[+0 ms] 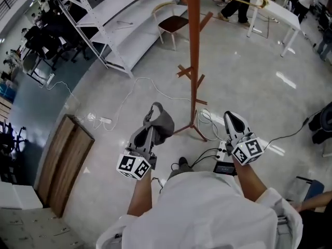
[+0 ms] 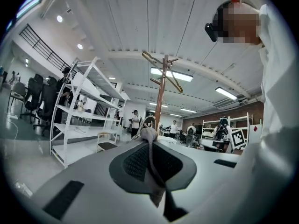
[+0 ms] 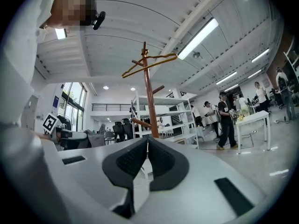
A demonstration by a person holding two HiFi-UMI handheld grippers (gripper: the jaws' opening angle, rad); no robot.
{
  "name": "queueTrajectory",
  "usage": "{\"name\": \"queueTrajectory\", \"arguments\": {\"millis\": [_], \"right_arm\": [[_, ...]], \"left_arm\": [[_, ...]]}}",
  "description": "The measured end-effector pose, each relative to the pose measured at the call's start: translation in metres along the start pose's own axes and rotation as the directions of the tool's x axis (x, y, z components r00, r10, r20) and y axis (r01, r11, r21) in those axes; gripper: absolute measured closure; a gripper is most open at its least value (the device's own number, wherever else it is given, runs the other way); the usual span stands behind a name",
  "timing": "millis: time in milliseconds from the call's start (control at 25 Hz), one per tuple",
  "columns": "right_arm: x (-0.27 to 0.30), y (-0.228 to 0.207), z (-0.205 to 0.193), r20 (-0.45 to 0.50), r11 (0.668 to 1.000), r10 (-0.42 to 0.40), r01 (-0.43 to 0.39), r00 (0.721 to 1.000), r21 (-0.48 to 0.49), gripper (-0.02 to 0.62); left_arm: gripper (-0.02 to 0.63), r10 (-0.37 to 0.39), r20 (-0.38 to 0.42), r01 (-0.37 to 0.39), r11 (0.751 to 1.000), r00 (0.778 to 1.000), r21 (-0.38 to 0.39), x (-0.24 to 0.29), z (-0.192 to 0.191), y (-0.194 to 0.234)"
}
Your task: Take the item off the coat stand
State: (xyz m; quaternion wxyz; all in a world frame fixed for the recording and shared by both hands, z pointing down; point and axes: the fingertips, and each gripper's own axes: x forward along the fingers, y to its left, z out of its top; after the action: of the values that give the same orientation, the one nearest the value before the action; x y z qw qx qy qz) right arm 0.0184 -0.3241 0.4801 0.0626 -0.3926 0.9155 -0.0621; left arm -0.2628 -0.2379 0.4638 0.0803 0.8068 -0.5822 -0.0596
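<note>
A grey fabric item [image 1: 164, 124] with a loop on top hangs from my left gripper [image 1: 151, 119], clear of the brown wooden coat stand [image 1: 193, 61] just beyond it. In the left gripper view the jaws are shut on a fold of the grey item [image 2: 147, 133], and the coat stand [image 2: 161, 97] rises behind it with a wooden hanger [image 2: 162, 73] on top. My right gripper [image 1: 232, 117] is level to the right of the stand's base. Its jaws [image 3: 147, 141] are shut with nothing between them, and the coat stand [image 3: 149, 101] is ahead.
White shelving [image 1: 98, 19] and a chair [image 1: 171, 25] stand behind the coat stand, with a white table [image 1: 275, 12] at the back right. Cables and a power strip [image 1: 101, 121] lie on the floor. A wooden panel [image 1: 62, 165] lies at the left. People stand in the background.
</note>
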Motion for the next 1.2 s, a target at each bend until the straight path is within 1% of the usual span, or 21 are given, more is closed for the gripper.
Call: {"name": "queueTrajectory", "arguments": {"millis": [160,280,400,560,760,960,1120,1200], "right_arm": [[-0.043,-0.028,-0.008,-0.032,0.999,-0.043,0.044,0.999,0.027,0.569],[-0.074,-0.047,-0.015,-0.032,0.998,-0.065,0.066,0.997,0.02,0.569],[-0.108,-0.057,-0.019,-0.024,0.996,-0.088,0.088,0.996,0.001,0.569],[-0.144,-0.07,-0.028,-0.035,0.993,-0.115,0.116,0.993,0.035,0.569],[-0.174,-0.065,-0.051,-0.056,0.99,-0.112,0.117,0.992,0.081,0.569],[-0.182,-0.048,-0.066,-0.096,0.989,-0.084,0.095,0.992,0.112,0.569],[-0.18,-0.038,-0.075,-0.116,0.992,-0.06,0.072,0.991,0.104,0.569],[-0.177,-0.033,-0.077,-0.12,0.994,-0.053,0.064,0.991,0.09,0.569]], "left_arm": [[0.583,0.02,-0.015,-0.021,0.999,1.0,-0.042,-0.002,-0.032,-0.026],[0.583,0.029,-0.005,-0.03,0.997,1.0,-0.065,-0.007,-0.058,-0.047],[0.583,0.036,-0.015,-0.037,0.997,0.999,-0.071,-0.017,-0.077,-0.07],[0.583,0.04,-0.026,-0.042,0.994,0.999,-0.099,-0.026,-0.096,-0.098],[0.583,0.039,-0.052,-0.045,0.992,0.998,-0.114,-0.039,-0.111,-0.123],[0.583,0.041,-0.083,-0.052,0.991,0.996,-0.126,-0.054,-0.12,-0.142],[0.583,0.024,-0.095,-0.036,0.991,0.995,-0.126,-0.064,-0.126,-0.145],[0.583,0.016,-0.114,-0.031,0.991,0.993,-0.132,-0.067,-0.13,-0.143]]}}
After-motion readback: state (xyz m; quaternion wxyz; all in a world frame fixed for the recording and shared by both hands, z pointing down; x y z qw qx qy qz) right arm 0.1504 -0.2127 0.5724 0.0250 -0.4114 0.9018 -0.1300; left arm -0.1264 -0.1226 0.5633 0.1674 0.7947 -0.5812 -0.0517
